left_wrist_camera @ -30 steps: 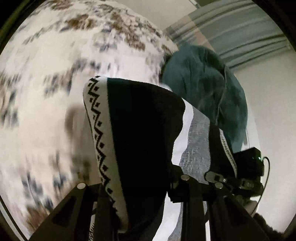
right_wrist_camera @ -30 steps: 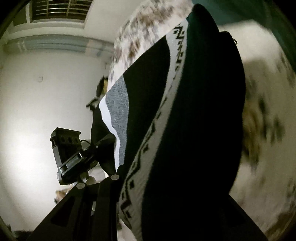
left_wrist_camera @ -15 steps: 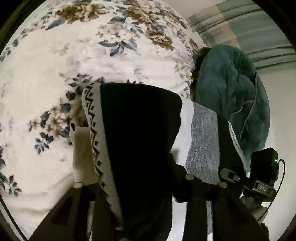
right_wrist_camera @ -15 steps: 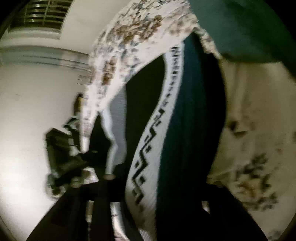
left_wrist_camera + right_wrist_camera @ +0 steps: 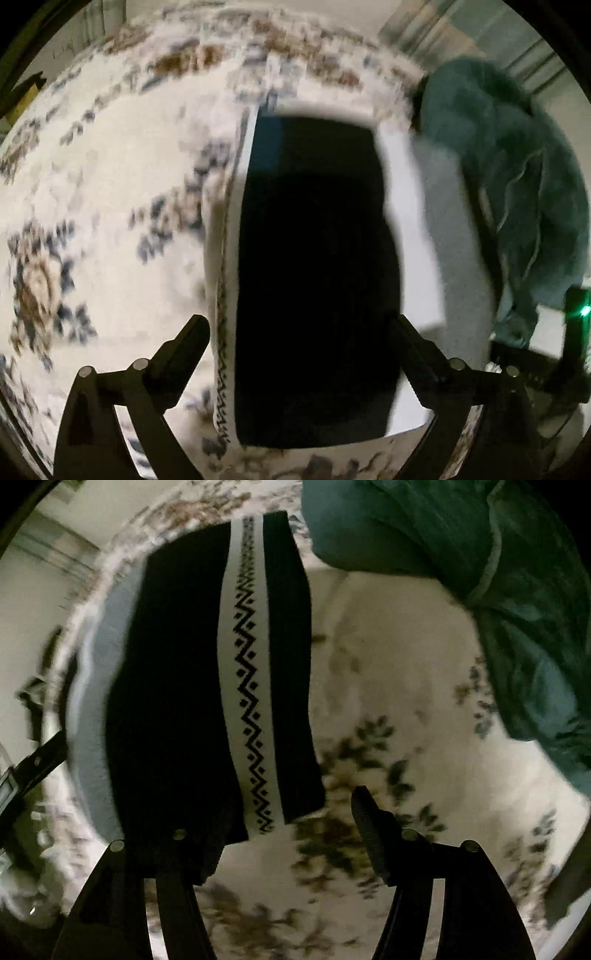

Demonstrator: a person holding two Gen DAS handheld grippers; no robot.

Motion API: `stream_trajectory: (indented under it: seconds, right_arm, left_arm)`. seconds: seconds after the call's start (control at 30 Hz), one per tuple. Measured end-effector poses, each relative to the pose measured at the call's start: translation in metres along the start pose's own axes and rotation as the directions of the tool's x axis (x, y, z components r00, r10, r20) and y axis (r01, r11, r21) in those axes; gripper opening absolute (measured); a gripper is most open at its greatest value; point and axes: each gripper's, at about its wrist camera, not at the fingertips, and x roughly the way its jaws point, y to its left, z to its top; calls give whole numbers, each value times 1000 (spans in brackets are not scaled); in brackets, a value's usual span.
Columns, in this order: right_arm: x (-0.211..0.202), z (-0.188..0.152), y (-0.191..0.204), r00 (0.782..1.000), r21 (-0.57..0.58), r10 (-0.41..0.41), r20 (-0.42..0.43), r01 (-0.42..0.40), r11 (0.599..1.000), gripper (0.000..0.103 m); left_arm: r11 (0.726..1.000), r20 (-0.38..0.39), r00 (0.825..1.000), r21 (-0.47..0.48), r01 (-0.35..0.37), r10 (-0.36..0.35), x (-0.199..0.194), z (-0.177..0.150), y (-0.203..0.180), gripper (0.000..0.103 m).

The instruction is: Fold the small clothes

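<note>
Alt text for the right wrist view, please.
A black knit garment with a white zigzag stripe lies on a floral bedspread, ahead of the open right gripper. A teal blanket is bunched at the upper right.

A white bedspread [image 5: 110, 206] printed with brown and blue flowers is seen spread ahead of and beneath both grippers. A crumpled teal blanket [image 5: 517, 184] is seen ahead and to the right of the left gripper, lying on the bedspread. In the right wrist view the teal blanket [image 5: 480, 554] is seen ahead and to the right, over the bedspread [image 5: 388, 664].
</note>
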Motion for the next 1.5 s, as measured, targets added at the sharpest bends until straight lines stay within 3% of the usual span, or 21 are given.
stream_trajectory:
  seconds: [0.1,0.13,0.17,0.2,0.33,0.53,0.73,1.17,1.23,1.5]
  right_arm:
    - [-7,-6,11,993,-37,-114,37,115,993,69]
    - [-14,-10,14,989,-44,-134,57,137,990,75]
    - [-21,-11,20,985,-45,-152,78,156,987,93]
    - [-29,-13,24,980,-45,-171,101,176,983,103]
    - [-72,-31,46,940,-53,-253,228,272,961,103]
    - [-158,-68,72,893,-24,-279,354,306,952,103]
    - [-247,-125,91,839,3,-293,459,328,945,103]
    - [-436,-276,119,721,13,-238,651,303,953,103]
    - [-458,-298,120,709,16,-224,668,287,958,103]
    - [-520,-372,113,684,1,-170,709,240,971,103]
  left_arm:
    - [999,18,1000,-31,-17,18,-6,-12,-1,99]
    - [999,30,999,-35,-24,25,-11,-14,-3,99]
    - [999,43,998,-35,-33,35,-17,-16,-6,99]
    - [998,63,997,-28,-49,51,-25,-19,-11,99]
    - [991,136,983,15,-129,126,-60,-29,-33,101]
    - [977,231,954,55,-208,190,-137,-53,-66,103]
    - [974,310,931,60,-220,191,-221,-86,-91,103]
    - [969,442,879,75,-236,180,-380,-186,-134,103]
    - [966,469,864,80,-247,182,-403,-202,-143,103]
    - [967,521,838,86,-241,163,-454,-247,-165,103]
